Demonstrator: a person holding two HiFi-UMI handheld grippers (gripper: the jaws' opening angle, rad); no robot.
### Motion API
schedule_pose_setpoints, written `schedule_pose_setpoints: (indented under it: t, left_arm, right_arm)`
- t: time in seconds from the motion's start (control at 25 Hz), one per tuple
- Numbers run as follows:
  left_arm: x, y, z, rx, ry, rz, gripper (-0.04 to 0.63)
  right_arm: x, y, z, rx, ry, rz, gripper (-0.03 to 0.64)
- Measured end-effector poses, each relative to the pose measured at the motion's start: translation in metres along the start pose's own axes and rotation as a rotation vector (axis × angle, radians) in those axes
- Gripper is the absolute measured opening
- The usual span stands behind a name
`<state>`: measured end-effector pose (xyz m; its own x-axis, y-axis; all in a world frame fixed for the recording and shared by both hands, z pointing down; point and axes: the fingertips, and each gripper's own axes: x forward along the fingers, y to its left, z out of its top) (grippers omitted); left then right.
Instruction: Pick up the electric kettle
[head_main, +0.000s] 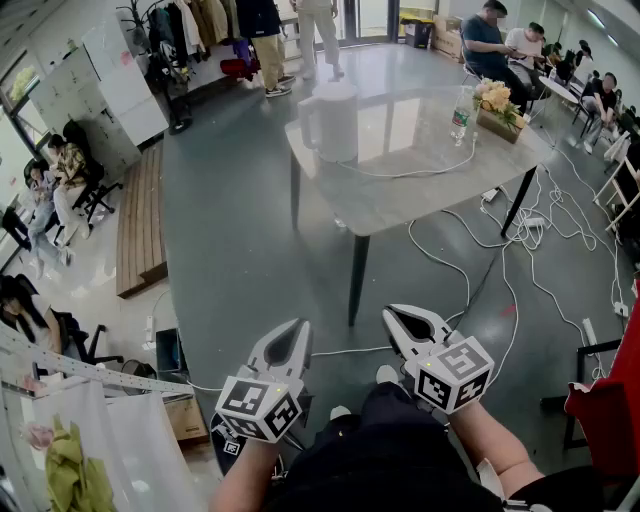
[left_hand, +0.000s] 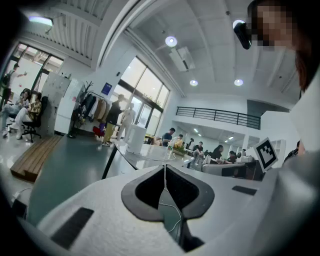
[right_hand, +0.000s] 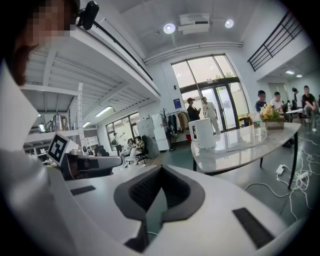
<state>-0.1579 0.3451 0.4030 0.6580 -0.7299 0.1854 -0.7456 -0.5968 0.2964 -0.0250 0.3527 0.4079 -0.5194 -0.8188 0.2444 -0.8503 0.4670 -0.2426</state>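
A white electric kettle (head_main: 330, 120) stands on the near left part of a grey table (head_main: 420, 190), its handle to the left. It shows small in the left gripper view as the kettle (left_hand: 135, 139) and larger in the right gripper view as the kettle (right_hand: 202, 133). My left gripper (head_main: 298, 325) and right gripper (head_main: 393, 313) are held side by side low in the head view, well short of the table. Both are shut with nothing between the jaws. A white cord (head_main: 420, 172) runs across the tabletop from the kettle.
A water bottle (head_main: 460, 115) and a flower box (head_main: 498, 108) stand at the table's far right. Cables and power strips (head_main: 540, 225) lie on the floor to the right. People sit and stand around the room's edges. A wooden bench (head_main: 140, 225) lies left.
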Motion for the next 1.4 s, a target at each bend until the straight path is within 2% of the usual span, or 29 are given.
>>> schedule_pose_setpoints:
  t: [0.32, 0.64, 0.88, 1.2, 1.4]
  left_arm:
    - [-0.01, 0.008, -0.004, 0.002, 0.011, -0.006, 0.014]
    - [0.005, 0.017, -0.007, -0.051, 0.012, -0.03, 0.014]
    - [0.034, 0.033, -0.001, -0.058, 0.014, -0.038, 0.014]
    - [0.105, 0.068, 0.025, -0.04, 0.025, 0.006, 0.014]
    - [0.148, 0.079, 0.042, -0.061, 0.009, 0.014, 0.014]
  right_arm:
    - [0.01, 0.007, -0.002, 0.017, -0.006, -0.009, 0.005]
    - [0.019, 0.005, 0.003, 0.053, -0.016, 0.002, 0.006]
    - [0.047, -0.023, 0.006, 0.058, 0.019, -0.019, 0.006]
    - [0.104, -0.075, 0.033, 0.085, 0.018, 0.01, 0.006]
    - [0.131, -0.108, 0.052, 0.076, 0.025, 0.025, 0.006]
